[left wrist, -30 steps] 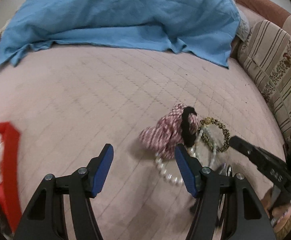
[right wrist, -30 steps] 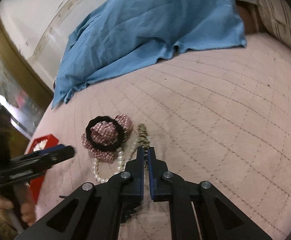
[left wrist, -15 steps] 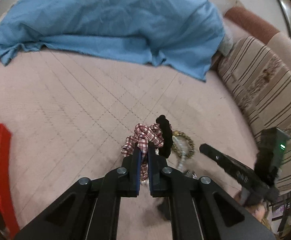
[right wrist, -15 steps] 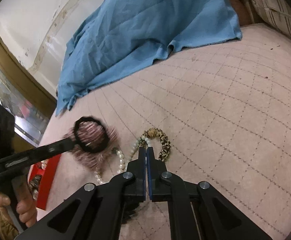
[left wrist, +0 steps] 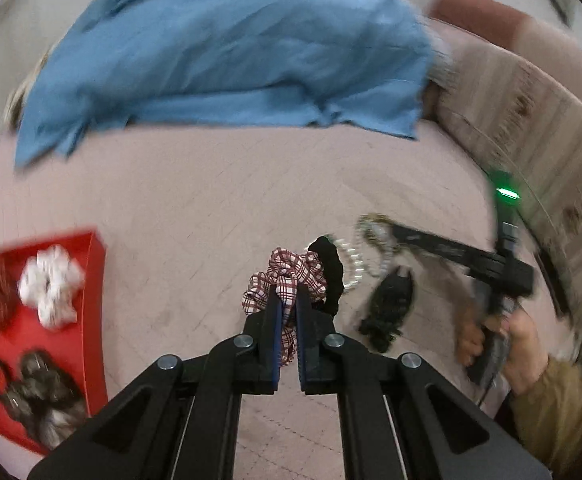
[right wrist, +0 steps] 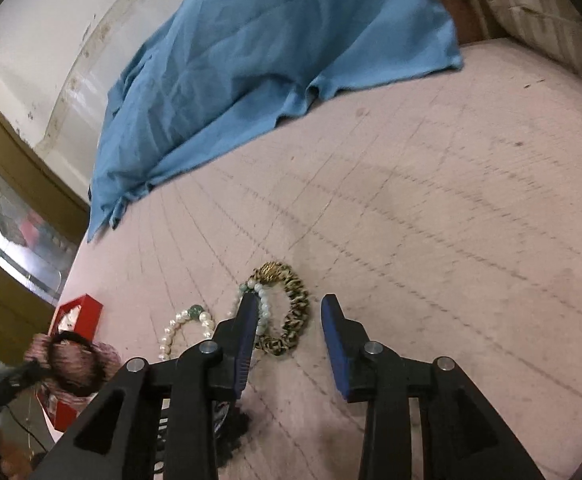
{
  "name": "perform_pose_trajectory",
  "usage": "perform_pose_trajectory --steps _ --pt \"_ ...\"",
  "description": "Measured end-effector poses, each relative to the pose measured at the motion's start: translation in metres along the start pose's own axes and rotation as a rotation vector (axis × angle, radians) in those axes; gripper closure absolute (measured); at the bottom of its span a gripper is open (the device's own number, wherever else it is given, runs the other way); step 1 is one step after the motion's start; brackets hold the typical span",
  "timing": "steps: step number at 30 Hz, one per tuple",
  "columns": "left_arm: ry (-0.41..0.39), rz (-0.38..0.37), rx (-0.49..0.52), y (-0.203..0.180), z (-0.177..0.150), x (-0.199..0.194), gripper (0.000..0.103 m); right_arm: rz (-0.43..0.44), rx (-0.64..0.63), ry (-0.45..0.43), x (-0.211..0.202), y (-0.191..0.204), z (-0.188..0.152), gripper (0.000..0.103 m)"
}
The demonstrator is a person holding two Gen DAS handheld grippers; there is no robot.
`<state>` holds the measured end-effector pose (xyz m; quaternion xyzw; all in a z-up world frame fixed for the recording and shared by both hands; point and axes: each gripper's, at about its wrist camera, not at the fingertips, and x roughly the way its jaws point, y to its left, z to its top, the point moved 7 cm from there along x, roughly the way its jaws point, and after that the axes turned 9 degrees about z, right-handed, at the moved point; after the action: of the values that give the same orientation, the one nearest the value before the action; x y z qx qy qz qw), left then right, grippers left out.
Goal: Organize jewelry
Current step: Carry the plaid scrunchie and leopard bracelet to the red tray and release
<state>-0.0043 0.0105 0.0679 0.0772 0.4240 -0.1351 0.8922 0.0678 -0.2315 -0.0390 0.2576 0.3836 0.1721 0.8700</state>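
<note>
My left gripper [left wrist: 287, 316] is shut on a red plaid scrunchie [left wrist: 291, 272] with a black hair tie [left wrist: 331, 276] around it, held above the pink bed. The scrunchie also shows at the lower left of the right wrist view [right wrist: 75, 364]. My right gripper [right wrist: 291, 320] is open just above a leopard-print scrunchie [right wrist: 295, 312] and a pearl bracelet [right wrist: 259, 300]. A second pearl bracelet [right wrist: 183, 328] lies to their left. A red tray [left wrist: 91, 264] at the left holds a white scrunchie [left wrist: 51, 284] and dark hair pieces [left wrist: 39, 396].
A blue sheet [left wrist: 231, 52] is heaped at the far side of the bed. A striped cushion [left wrist: 531, 128] stands at the right. A black hair clip [left wrist: 391, 304] lies on the bed near the right gripper's handle.
My left gripper has lifted the plaid scrunchie and carried it left toward the red tray. My right gripper has opened over the leopard scrunchie and pearls.
</note>
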Motion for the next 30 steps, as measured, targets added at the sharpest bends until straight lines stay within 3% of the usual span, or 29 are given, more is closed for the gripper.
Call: perform_pose_trajectory --steps 3,6,9,13,17,20,30 --pt "0.001 0.115 0.075 -0.006 0.001 0.006 0.098 0.004 -0.003 0.024 0.005 0.001 -0.001 0.097" --pt "-0.002 -0.007 0.006 -0.009 0.003 -0.006 0.098 0.059 0.046 -0.023 -0.010 -0.002 0.006 0.097" --pt "-0.020 0.037 0.050 -0.012 0.006 -0.011 0.098 0.058 0.063 -0.060 -0.022 -0.007 0.010 0.097" --pt "0.001 0.000 -0.015 -0.001 0.004 -0.007 0.098 0.093 0.083 -0.082 -0.033 -0.003 0.012 0.097" --pt "0.075 0.081 0.003 0.007 -0.012 0.014 0.098 0.308 0.156 -0.115 -0.054 0.011 0.016 0.097" --pt "0.085 0.040 -0.045 0.014 -0.019 0.015 0.098 0.297 0.121 -0.119 -0.059 0.017 0.015 0.097" --pt "0.046 0.072 -0.075 0.038 -0.031 -0.006 0.098 0.288 0.088 -0.102 -0.061 0.035 0.004 0.097"
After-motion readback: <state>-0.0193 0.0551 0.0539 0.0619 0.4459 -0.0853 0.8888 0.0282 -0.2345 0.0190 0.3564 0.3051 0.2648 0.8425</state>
